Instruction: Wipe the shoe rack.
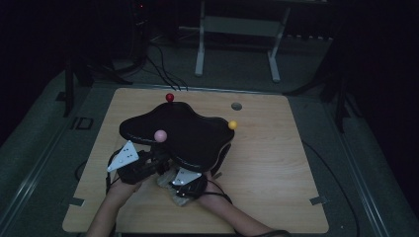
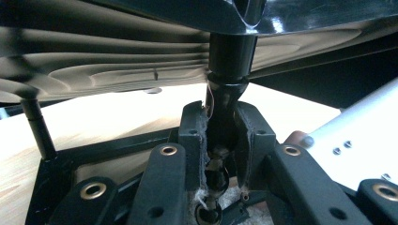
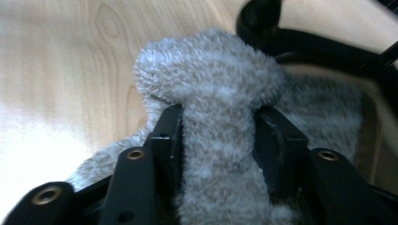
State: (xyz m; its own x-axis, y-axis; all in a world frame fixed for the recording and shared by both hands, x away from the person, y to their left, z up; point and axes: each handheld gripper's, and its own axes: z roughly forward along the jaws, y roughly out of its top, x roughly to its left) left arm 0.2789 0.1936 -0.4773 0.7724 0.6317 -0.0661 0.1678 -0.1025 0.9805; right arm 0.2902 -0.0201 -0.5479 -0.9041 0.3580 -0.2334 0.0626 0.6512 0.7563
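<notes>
A black wavy-edged tray (image 1: 190, 131) stands on a stand at the middle of the wooden table (image 1: 276, 168). A red ball (image 1: 169, 97), a pink ball (image 1: 160, 135) and a yellow ball (image 1: 232, 125) sit at its rim. My left gripper (image 1: 154, 163) reaches under the tray's near edge. In the left gripper view my left gripper (image 2: 223, 129) is shut on the stand's black post (image 2: 230, 61). My right gripper (image 1: 187, 183) sits beside it over a fuzzy grey cloth (image 1: 170, 185). In the right gripper view my right gripper (image 3: 218, 124) pinches a fold of the cloth (image 3: 211, 79).
A small grey disc (image 1: 236, 106) is set in the table behind the tray. The stand's black base ring (image 3: 328, 51) curves close behind the cloth. A thin black rod (image 2: 37, 126) rises under the tray. Cables and a white frame (image 1: 237, 29) lie on the floor beyond the table.
</notes>
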